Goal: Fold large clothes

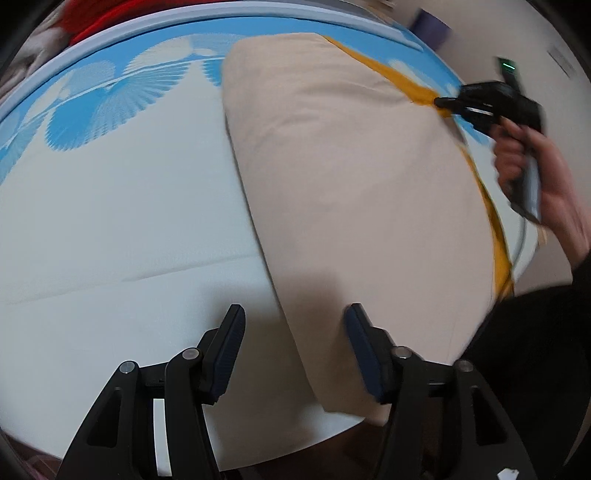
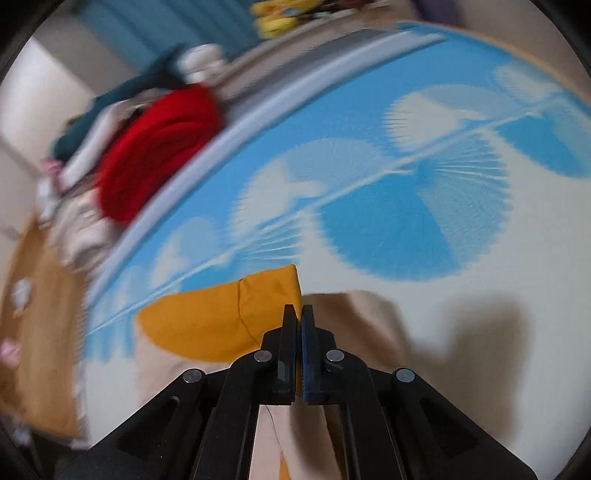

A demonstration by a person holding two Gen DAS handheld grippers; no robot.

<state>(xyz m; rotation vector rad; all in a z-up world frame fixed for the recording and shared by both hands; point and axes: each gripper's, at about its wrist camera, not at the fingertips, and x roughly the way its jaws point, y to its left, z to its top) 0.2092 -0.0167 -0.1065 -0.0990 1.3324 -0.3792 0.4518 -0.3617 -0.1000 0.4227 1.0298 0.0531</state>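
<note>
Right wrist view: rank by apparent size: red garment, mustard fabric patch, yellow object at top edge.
1. red garment and mustard fabric patch: look alike, and the mustard one is nearer the camera, so unranked.
2. yellow object: smallest, but farthest and blurred.

**Soft indoor light, heavy fisheye curve, motion smear on the right wrist view**

Both views are evenly and fairly brightly lit, with no glare. In the left wrist view a soft grey shadow falls across the lower middle of the cream-and-mustard folded garment [image 1: 351,177], just above the left tongs [image 1: 293,350], which are sharp. The right tongs [image 1: 448,101] at the upper right are blurred. The pale bed sheet with blue fan prints [image 1: 110,177] bends strongly toward the dark circular rim. In the right wrist view the right tongs [image 2: 299,314] are crisp, while the red clothing pile [image 2: 155,147] at upper left streaks badly. A broad brownish shadow lies at lower right.
</note>
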